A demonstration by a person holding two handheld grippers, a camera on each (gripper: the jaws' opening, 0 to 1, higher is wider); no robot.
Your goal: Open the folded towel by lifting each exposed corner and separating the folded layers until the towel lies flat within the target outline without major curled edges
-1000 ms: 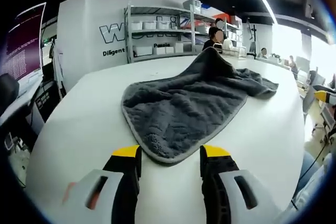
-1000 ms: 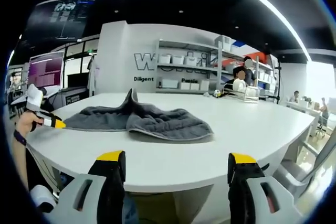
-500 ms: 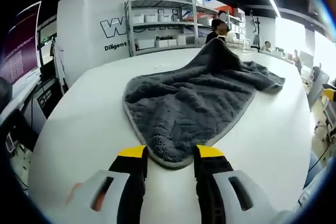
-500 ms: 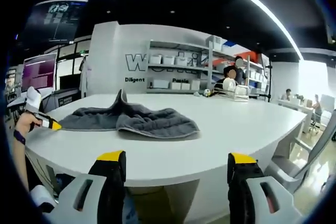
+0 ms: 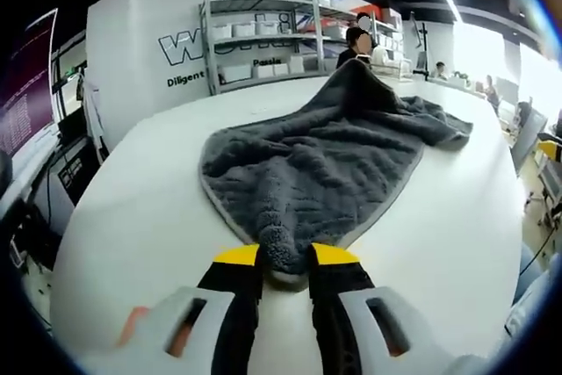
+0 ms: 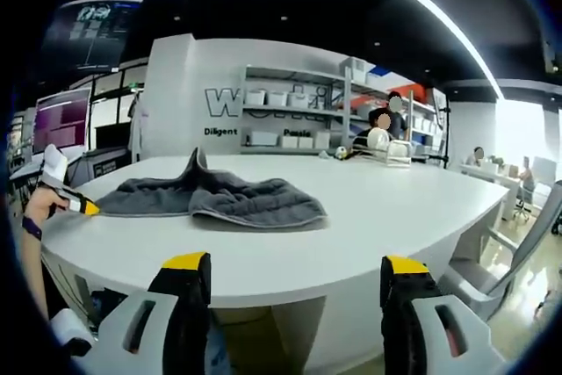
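A dark grey fluffy towel (image 5: 325, 160) lies rumpled on the white table (image 5: 140, 217), with a raised peak at its far side. My left gripper (image 5: 284, 259) is shut on the towel's near corner, which bunches up between the yellow-tipped jaws. In the right gripper view the same towel (image 6: 219, 199) lies across the table, and the left gripper (image 6: 77, 205) shows at its left end, held by a person's hand. My right gripper (image 6: 297, 271) hangs open off the table's near edge, nothing between its jaws.
The round white table's edge (image 6: 290, 292) curves close in front of the right gripper. Metal shelves (image 5: 263, 41) with white boxes stand against the back wall. People sit at the far side. Monitors (image 6: 66, 120) stand at the left.
My left gripper has moved forward to the towel's near corner and its jaws have shut on it. The right gripper stays open, its view barely shifted.
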